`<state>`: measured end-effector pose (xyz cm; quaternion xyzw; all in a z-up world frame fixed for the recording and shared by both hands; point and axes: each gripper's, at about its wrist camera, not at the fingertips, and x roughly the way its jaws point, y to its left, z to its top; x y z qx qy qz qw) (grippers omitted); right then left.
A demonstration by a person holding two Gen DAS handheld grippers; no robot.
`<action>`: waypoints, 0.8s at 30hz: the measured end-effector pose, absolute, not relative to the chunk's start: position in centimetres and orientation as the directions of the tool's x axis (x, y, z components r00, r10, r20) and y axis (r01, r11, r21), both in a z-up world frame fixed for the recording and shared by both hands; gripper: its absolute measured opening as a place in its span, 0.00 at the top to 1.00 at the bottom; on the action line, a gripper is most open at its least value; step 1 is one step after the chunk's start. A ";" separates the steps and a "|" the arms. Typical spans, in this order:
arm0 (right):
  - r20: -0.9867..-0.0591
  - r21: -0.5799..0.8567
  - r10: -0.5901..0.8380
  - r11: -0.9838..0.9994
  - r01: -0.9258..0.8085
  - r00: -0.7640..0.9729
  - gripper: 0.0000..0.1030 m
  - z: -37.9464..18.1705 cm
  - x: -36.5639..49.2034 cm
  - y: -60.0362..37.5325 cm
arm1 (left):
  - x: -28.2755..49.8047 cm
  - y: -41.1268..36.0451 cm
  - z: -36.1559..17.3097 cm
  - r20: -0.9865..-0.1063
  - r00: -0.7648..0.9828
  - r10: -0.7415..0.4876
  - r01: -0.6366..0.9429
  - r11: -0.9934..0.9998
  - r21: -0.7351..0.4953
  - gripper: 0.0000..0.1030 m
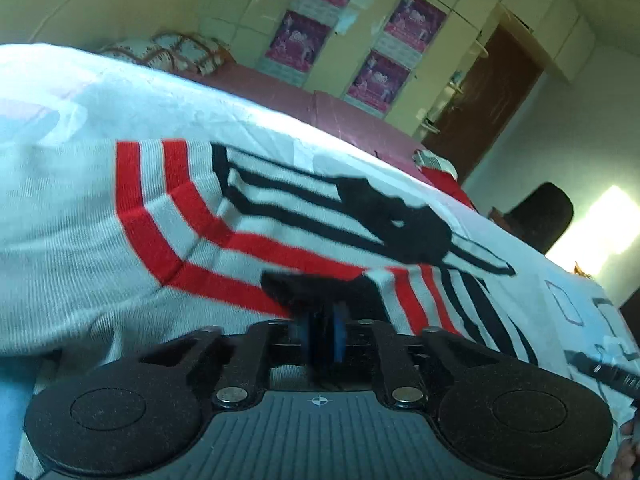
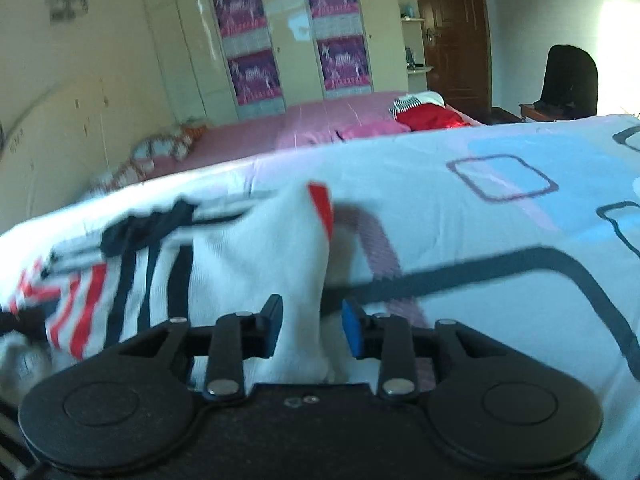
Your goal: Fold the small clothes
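A small white knitted garment [image 1: 192, 216] with red and black stripes lies on a patterned bedsheet [image 1: 168, 108]. My left gripper [image 1: 323, 334] is shut on a dark edge of the garment, its blue pads pressed together. In the right wrist view the same garment [image 2: 256, 264] is lifted in a fold. My right gripper [image 2: 311, 330] is open, and a white part of the garment hangs between its fingers [image 2: 352, 330] without being pinched.
The sheet [image 2: 500, 216] has dark and purple rectangle outlines. Behind it is a pink bed [image 2: 304, 124] with red and striped clothes [image 2: 428, 114], pillows [image 2: 160, 148], a wardrobe with posters [image 2: 256, 44], a brown door [image 2: 452, 32] and a black chair [image 2: 568, 80].
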<state>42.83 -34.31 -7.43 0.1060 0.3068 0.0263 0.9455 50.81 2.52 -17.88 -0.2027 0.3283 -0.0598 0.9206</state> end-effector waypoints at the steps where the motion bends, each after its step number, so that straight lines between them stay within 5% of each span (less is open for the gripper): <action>1: -0.563 0.245 0.129 0.969 0.016 0.816 0.67 -7.2 43.7 -35.1 | 50.8 2.5 -17.5 -0.565 0.795 -0.222 -0.030 0.915 -0.402 0.44; 3: -0.535 0.306 0.164 0.952 0.010 0.829 0.67 -7.0 45.7 -36.6 | 50.6 2.4 -17.0 -0.538 0.824 -0.179 -0.050 0.922 -0.383 0.29; 8: -0.551 0.407 0.244 0.913 0.001 0.798 0.62 -8.8 52.2 -38.9 | 53.0 1.7 -17.7 -0.591 0.786 -0.182 -0.060 0.929 -0.365 0.30; 9: -0.561 0.446 0.284 0.895 -0.005 0.778 0.60 -9.5 53.5 -39.2 | 53.3 1.5 -17.8 -0.593 0.786 -0.173 -0.061 0.934 -0.353 0.44; 10: -0.564 0.486 0.322 0.874 -0.010 0.760 0.60 -10.3 54.5 -39.6 | 53.6 1.3 -17.9 -0.601 0.783 -0.159 -0.070 0.938 -0.340 0.70; 11: -0.554 0.517 0.352 0.856 -0.019 0.754 0.60 -10.8 55.2 -39.9 | 53.8 1.3 -17.9 -0.612 0.777 -0.147 -0.082 0.940 -0.330 0.81; 13: -0.527 0.557 0.403 0.829 -0.055 0.748 0.89 -11.1 55.7 -40.1 | 53.7 1.7 -18.2 -0.602 0.784 -0.155 -0.102 0.923 -0.371 0.91; 14: -0.533 0.538 0.391 0.841 -0.056 0.751 0.90 -10.9 55.8 -40.1 | 53.3 1.3 -18.1 -0.586 0.802 -0.119 -0.111 0.933 -0.342 0.92; 16: -0.527 0.465 0.330 0.884 -0.059 0.783 0.91 -9.9 55.0 -39.8 | 52.3 0.3 -17.6 -0.532 0.844 -0.064 -0.106 0.954 -0.282 0.92; 20: -0.587 0.344 0.262 0.937 -0.057 0.766 0.91 -10.3 55.4 -38.7 | 53.1 -0.1 -18.3 -0.589 0.808 -0.029 -0.144 0.959 -0.245 0.90; 21: -0.592 0.333 0.255 0.941 -0.056 0.765 0.83 -9.9 55.4 -38.7 | 53.3 0.1 -18.1 -0.598 0.801 -0.036 -0.141 0.959 -0.246 0.88; 23: -0.571 0.306 0.219 0.951 -0.043 0.791 0.79 -8.8 54.6 -38.9 | 52.5 0.6 -17.2 -0.597 0.802 -0.014 -0.170 0.953 -0.251 0.71; 24: -0.547 0.306 0.221 0.951 -0.053 0.808 0.79 -8.2 54.1 -39.0 | 51.6 0.8 -16.5 -0.576 0.816 0.039 -0.207 0.951 -0.229 0.51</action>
